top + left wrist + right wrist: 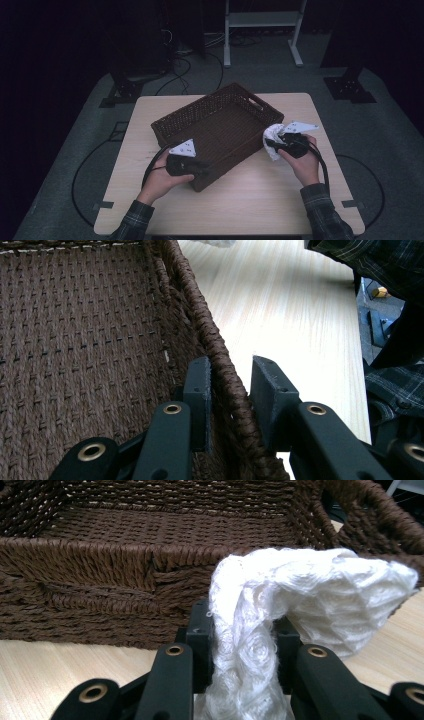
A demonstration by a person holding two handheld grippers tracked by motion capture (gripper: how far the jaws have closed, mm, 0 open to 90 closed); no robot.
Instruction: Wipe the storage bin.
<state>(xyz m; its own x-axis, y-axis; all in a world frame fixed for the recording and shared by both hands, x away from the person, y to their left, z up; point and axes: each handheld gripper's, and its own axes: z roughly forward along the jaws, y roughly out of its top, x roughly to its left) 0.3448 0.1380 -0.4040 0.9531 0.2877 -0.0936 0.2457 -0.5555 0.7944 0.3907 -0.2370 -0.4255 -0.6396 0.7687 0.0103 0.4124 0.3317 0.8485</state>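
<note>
White cloth [280,605], a knitted or waffle-textured piece, is clamped between the jaws of the right tool [245,635] and hangs bunched from them, held above the tabletop [260,190] just beside the right-hand wall of the brown woven basket [220,125]. In the high view the cloth [272,137] droops from the right tool [280,142] close to the basket's outer side, at most brushing it. The left tool [230,390] straddles the basket's near rim [215,350], one jaw inside and one outside, pinched on the woven wall. Seen from the high view, the left tool [200,167] sits at the basket's front corner, gripped by the person's left hand [162,180].
</note>
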